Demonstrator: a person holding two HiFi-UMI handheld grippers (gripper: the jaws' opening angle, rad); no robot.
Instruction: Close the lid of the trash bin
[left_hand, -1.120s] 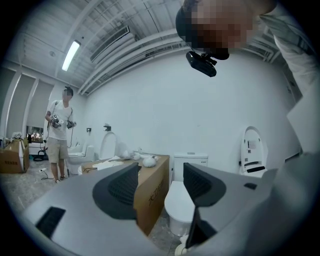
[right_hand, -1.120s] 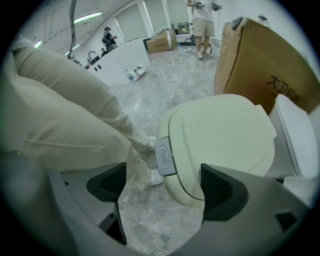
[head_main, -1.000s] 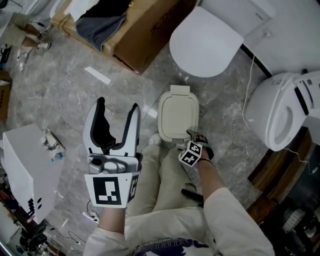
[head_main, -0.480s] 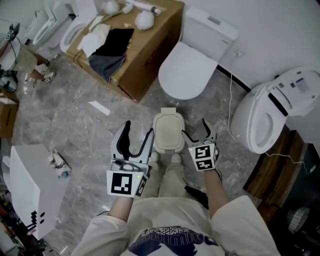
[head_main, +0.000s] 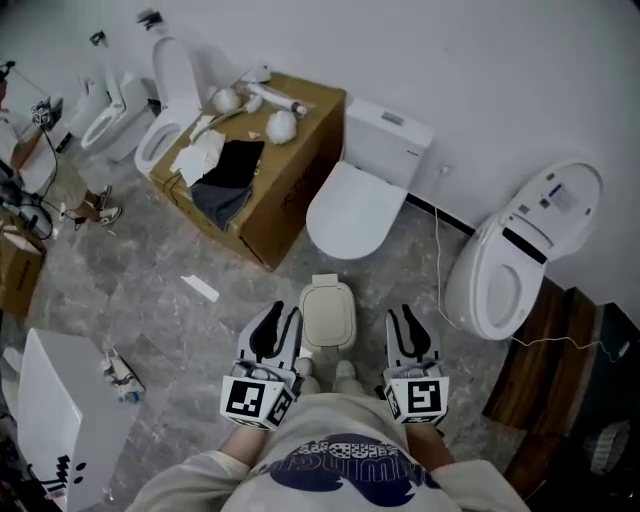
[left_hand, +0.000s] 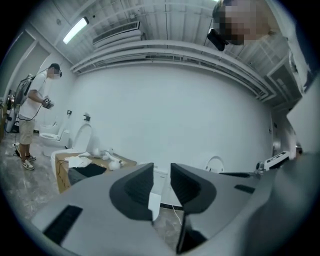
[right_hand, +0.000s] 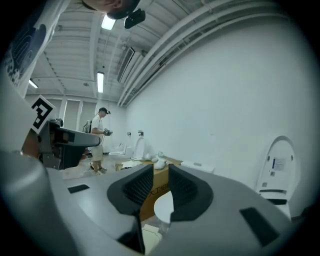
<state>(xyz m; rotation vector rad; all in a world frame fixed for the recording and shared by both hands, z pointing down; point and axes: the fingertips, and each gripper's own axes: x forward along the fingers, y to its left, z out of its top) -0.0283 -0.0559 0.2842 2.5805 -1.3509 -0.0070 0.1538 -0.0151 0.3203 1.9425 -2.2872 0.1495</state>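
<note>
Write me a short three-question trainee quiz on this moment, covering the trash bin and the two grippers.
1. True or false: the lid of the small beige plastic trash bin lies shut.
2. What is between the jaws of the left gripper and the right gripper? A) the bin's lid B) nothing C) a cloth
3. What fixture stands just beyond the bin in the head view?

Key:
1. True.
2. B. Both pairs of jaws have just been closing; a narrow gap remains, with nothing between them.
3. The white ceramic toilet with its lid down.
</note>
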